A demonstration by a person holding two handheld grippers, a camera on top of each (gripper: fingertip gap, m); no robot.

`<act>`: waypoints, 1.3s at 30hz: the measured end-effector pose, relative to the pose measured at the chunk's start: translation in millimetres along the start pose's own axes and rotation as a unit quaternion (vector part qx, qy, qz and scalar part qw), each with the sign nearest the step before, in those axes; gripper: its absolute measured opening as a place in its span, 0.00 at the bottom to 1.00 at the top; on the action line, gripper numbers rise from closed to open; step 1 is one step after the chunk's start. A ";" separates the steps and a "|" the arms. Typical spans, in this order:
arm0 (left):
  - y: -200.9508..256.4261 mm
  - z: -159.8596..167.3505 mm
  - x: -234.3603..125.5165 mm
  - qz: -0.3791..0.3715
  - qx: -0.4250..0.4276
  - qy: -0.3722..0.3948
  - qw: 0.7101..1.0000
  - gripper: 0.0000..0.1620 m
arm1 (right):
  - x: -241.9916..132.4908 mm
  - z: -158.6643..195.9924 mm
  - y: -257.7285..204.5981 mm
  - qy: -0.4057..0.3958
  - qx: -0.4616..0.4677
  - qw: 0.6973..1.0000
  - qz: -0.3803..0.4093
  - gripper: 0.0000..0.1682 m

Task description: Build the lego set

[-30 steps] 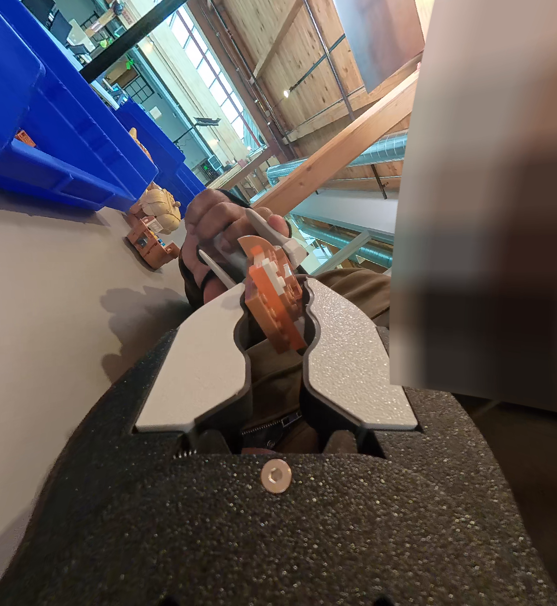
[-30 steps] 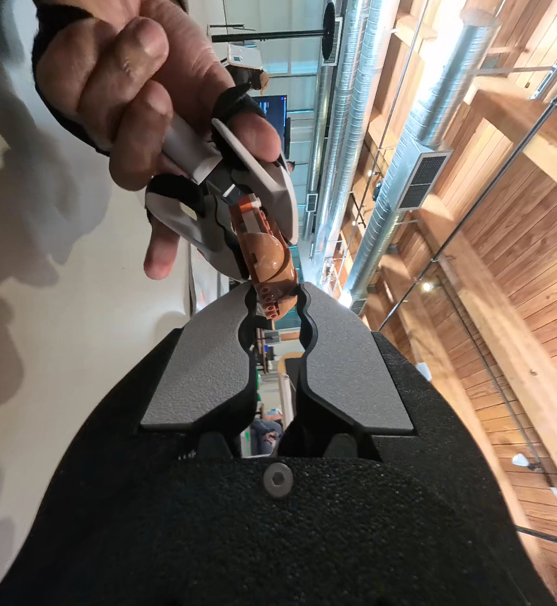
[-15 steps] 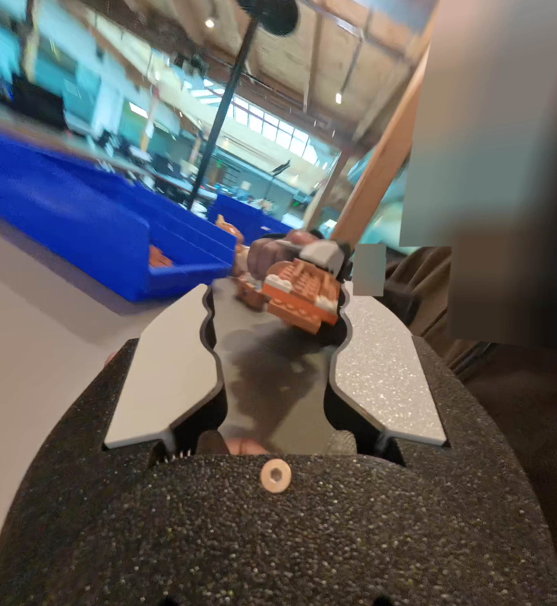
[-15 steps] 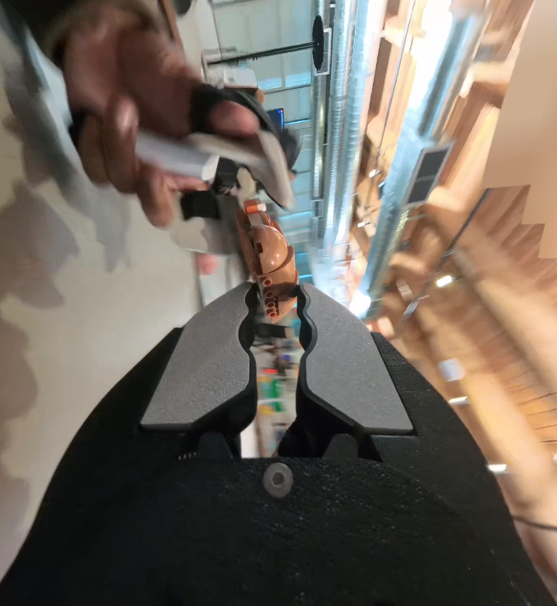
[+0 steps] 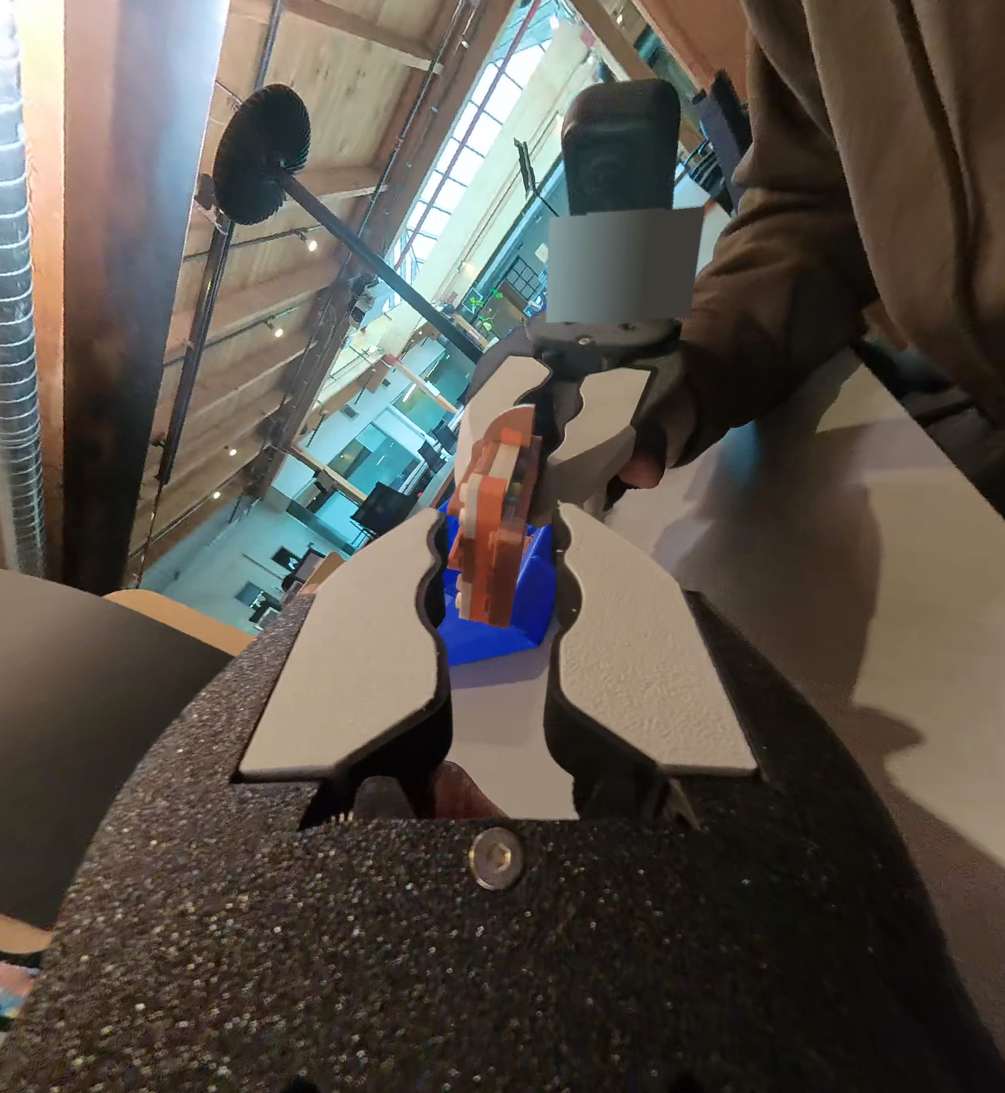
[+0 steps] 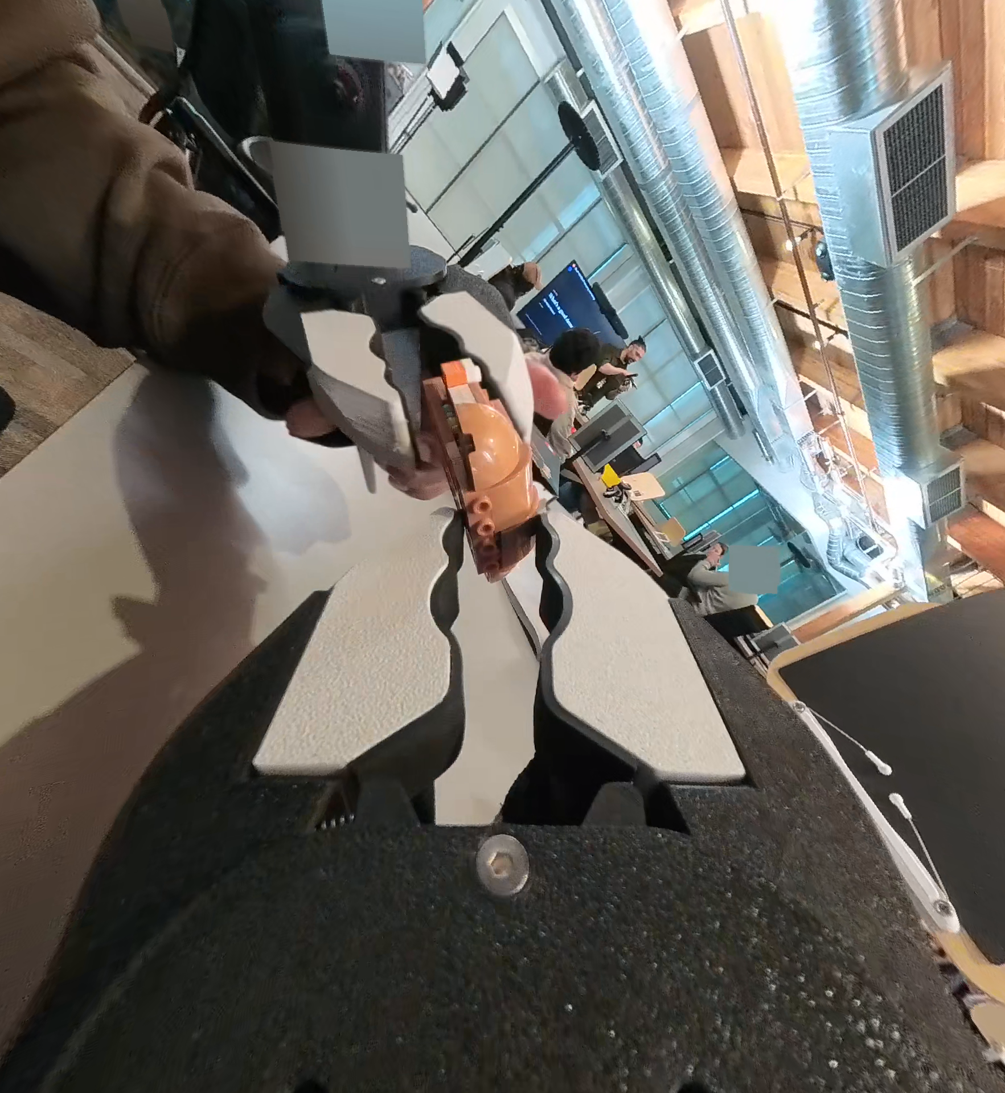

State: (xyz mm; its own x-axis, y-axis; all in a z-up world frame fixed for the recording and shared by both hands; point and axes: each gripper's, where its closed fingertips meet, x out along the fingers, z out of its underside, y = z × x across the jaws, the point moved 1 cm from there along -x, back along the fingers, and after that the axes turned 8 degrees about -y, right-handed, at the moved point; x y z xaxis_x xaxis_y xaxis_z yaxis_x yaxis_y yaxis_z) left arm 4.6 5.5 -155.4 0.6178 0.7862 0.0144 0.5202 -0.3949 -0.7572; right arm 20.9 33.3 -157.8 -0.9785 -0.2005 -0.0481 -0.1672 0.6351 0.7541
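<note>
A small lego assembly (image 5: 491, 562) of orange, brown and white bricks is held in the air between both grippers. In the right wrist view its tan dome (image 6: 488, 449) and studded brown end show. My left gripper (image 5: 498, 511) is shut on one end of it. My right gripper (image 6: 497, 520) is shut on the other, brown end. Each gripper also shows facing me in the other's view: the right one in the left wrist view (image 5: 517, 461), the left one in the right wrist view (image 6: 464, 443). Hands grip both handles.
A blue bin (image 5: 500, 639) stands on the white table (image 5: 784, 562) behind the assembly. The table also shows in the right wrist view (image 6: 133, 503). Brown sleeves (image 5: 843, 236) reach in from the side. A black wood-edged panel (image 6: 902, 739) is at the right.
The left gripper was open half a second ago and is now shut on the assembly again. The right gripper kept its hold. Both grippers have swung round, so the backgrounds differ.
</note>
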 end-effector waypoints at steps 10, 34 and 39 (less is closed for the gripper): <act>-2.1 -1.9 4.5 -0.026 -0.016 0.024 0.999 0.14 | -2.7 -1.6 1.4 -0.005 -0.032 0.999 0.006 0.13; -3.1 -5.2 4.4 -0.050 -0.010 0.031 0.998 0.13 | -6.0 -5.4 4.5 -0.029 -0.081 0.996 0.037 0.12; -3.3 -6.3 4.5 -0.056 0.002 0.027 0.998 0.13 | -5.9 -6.0 4.8 -0.014 -0.062 0.997 0.035 0.13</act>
State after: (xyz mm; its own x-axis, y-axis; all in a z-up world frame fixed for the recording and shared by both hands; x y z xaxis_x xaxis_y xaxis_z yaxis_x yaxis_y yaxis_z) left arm 9.4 7.4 -148.7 0.5869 0.7984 0.1343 0.5859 -0.3045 -0.7510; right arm 26.6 33.0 -150.0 -0.9904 -0.1378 -0.0094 -0.0844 0.5493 0.8314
